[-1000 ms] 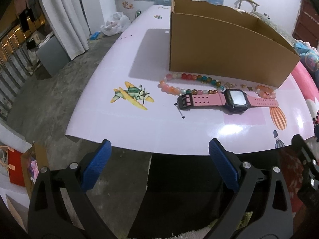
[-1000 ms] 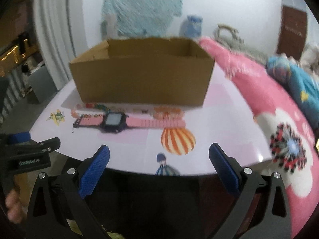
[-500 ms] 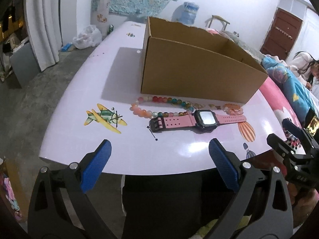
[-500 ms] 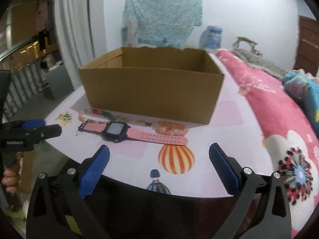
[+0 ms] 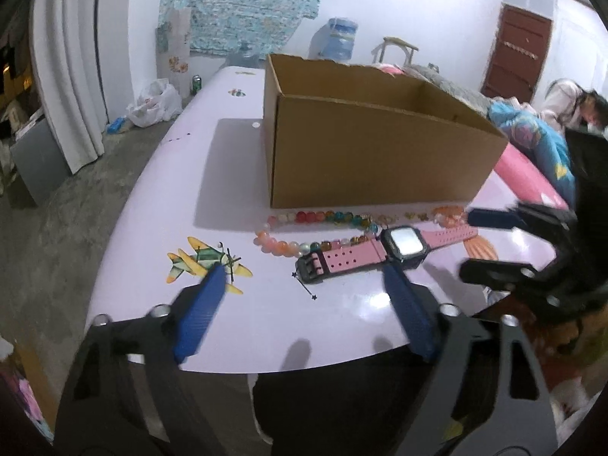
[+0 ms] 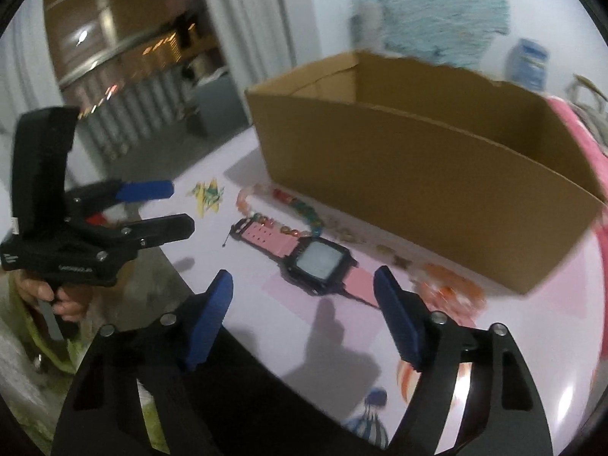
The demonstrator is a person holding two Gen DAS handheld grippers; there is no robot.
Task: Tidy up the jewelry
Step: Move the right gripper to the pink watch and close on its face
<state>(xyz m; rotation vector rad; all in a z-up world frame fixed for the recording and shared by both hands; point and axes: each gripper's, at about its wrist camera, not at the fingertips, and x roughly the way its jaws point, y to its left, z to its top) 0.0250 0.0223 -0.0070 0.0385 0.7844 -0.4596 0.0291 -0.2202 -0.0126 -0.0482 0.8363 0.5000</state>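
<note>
A pink-strapped watch (image 5: 383,249) with a black square face lies on the pale table (image 5: 182,197) before an open cardboard box (image 5: 372,152). A coloured bead bracelet (image 5: 311,228) loops just behind its buckle end; an orange bead bracelet (image 5: 448,216) and small trinkets lie right. My left gripper (image 5: 302,279) is open, empty, just above the table's near edge before the watch. My right gripper (image 6: 304,285) is open and empty, its fingers either side of the watch (image 6: 304,256) from the front. It also shows at the right of the left view (image 5: 475,239).
The table (image 6: 532,342) bears printed stickers: a plane (image 5: 205,264) and a striped balloon (image 5: 480,245). A pink quilt (image 5: 528,178) and a seated person (image 5: 573,106) are at the right. Curtains (image 5: 72,76), a water bottle (image 5: 334,40) and a door (image 5: 516,53) stand behind.
Both grippers have moved forward over the table's near edge toward the watch. The right gripper swung left and now frames the watch. Nothing on the table has moved.
</note>
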